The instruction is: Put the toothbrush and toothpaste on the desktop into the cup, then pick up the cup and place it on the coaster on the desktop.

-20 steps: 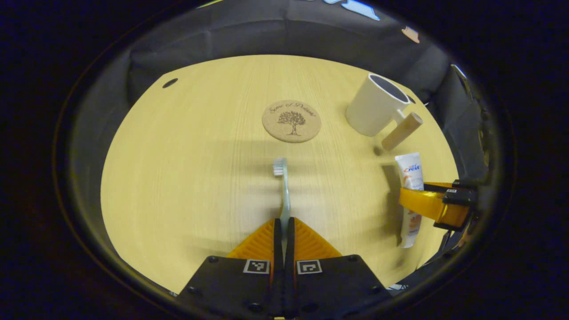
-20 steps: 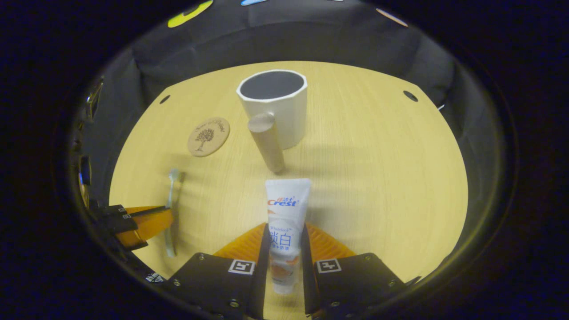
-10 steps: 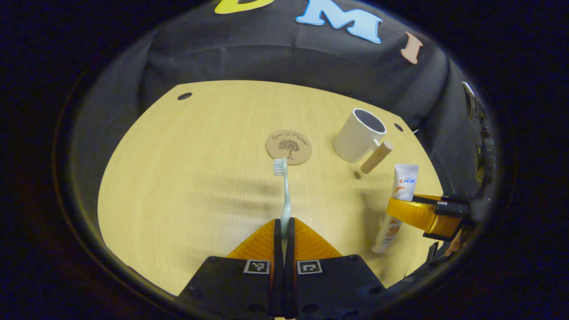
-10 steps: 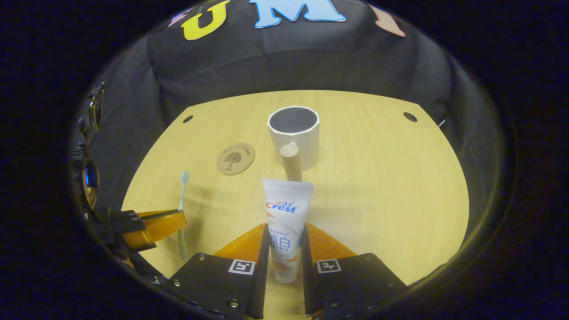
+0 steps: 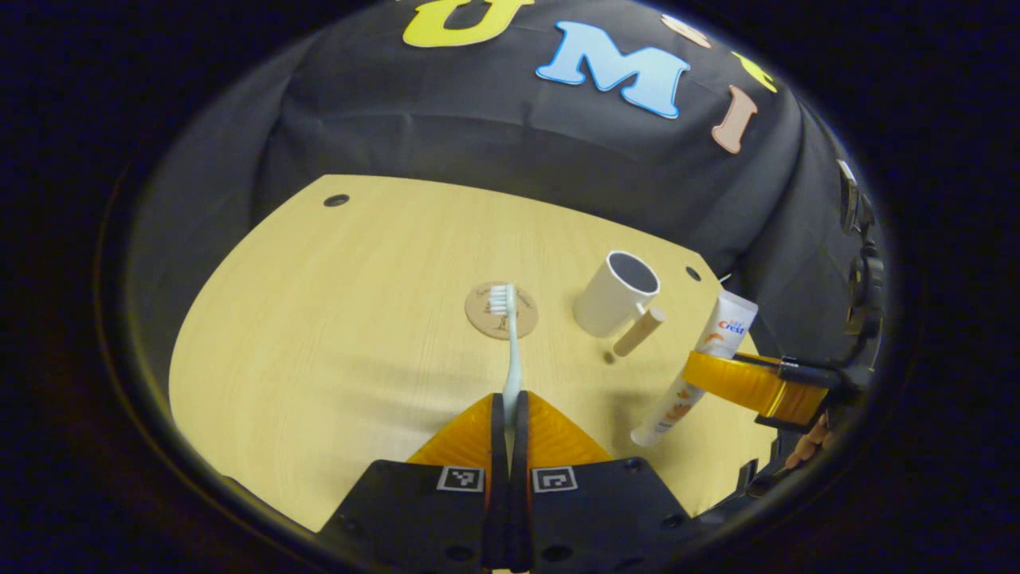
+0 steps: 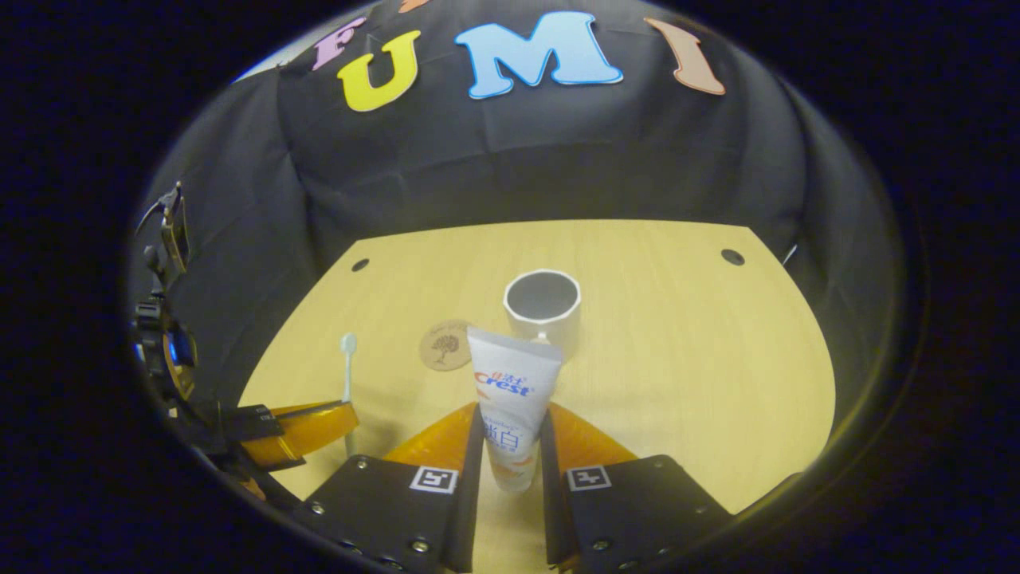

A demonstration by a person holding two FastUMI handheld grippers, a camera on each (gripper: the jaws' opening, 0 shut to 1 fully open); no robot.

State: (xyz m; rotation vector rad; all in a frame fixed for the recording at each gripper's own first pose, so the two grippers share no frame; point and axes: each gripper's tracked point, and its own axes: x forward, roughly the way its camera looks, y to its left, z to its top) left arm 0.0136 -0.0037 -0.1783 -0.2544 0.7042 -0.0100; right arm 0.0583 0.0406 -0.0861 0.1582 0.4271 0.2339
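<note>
On the pale wooden worktop [image 6: 677, 351] the white cup with a wooden peg handle [image 6: 543, 307] is seen upright, mouth open upward — straight ahead of the right hand-held gripper [image 6: 511, 446], which is clamped on the white toothpaste tube [image 6: 511, 391], its long axis aimed cupward. The left hand-held gripper [image 5: 508, 418] is closed on the pale toothbrush [image 5: 510, 343]; the round cork coaster [image 5: 501, 311] lies just beside the cup.

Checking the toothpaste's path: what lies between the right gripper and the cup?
In the right gripper view, only the held toothpaste and bare desktop lie between the right gripper and the cup.
</note>
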